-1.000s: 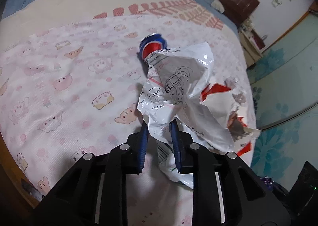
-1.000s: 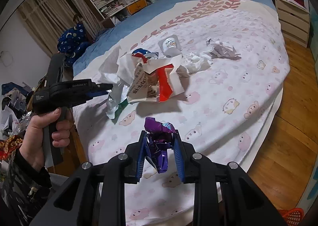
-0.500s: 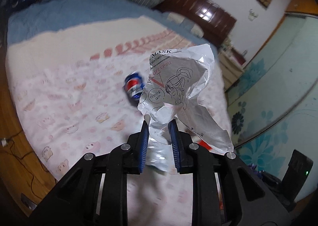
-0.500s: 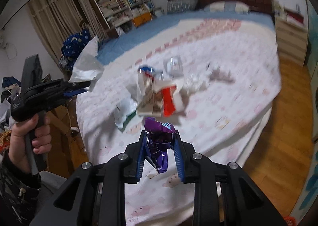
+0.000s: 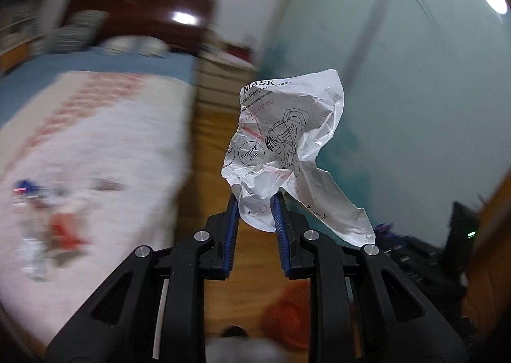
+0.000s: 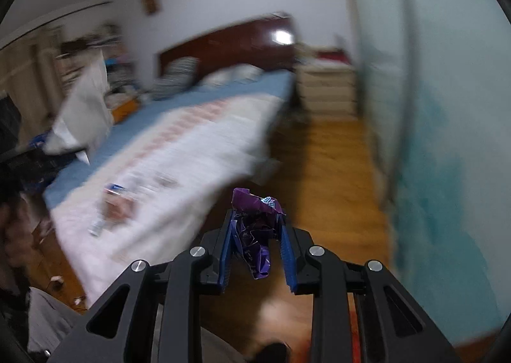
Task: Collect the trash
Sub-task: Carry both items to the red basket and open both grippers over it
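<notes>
The white mask wrapper [image 5: 287, 145] is pinched at its lower end by the fingers [image 5: 278, 212] of the left gripper [image 5: 255, 212]; the rest of the crumpled sheet stands up and away from the fingertips, its long axis running roughly along the line the gripper points, with one loose tail hanging down to the right. It hangs clear of the bed [image 5: 95, 145], over the wooden floor [image 5: 217, 126] past the bed's side edge. The right gripper [image 6: 255, 228] is closed on a crumpled purple wrapper [image 6: 255, 235], which is wedged between the two blue pads and pokes out above their tips; it too is out over the floor, off the bed's side edge. More litter [image 5: 54, 219] lies blurred on the bed near its foot. A blurred orange-red shape [image 5: 287, 318] sits on the floor low in the left view, below and just ahead of the fingers; it is probably the bin, and the left hand looks nearer to it, so the drop turns on bringing each wrapper directly above it before letting go.
</notes>
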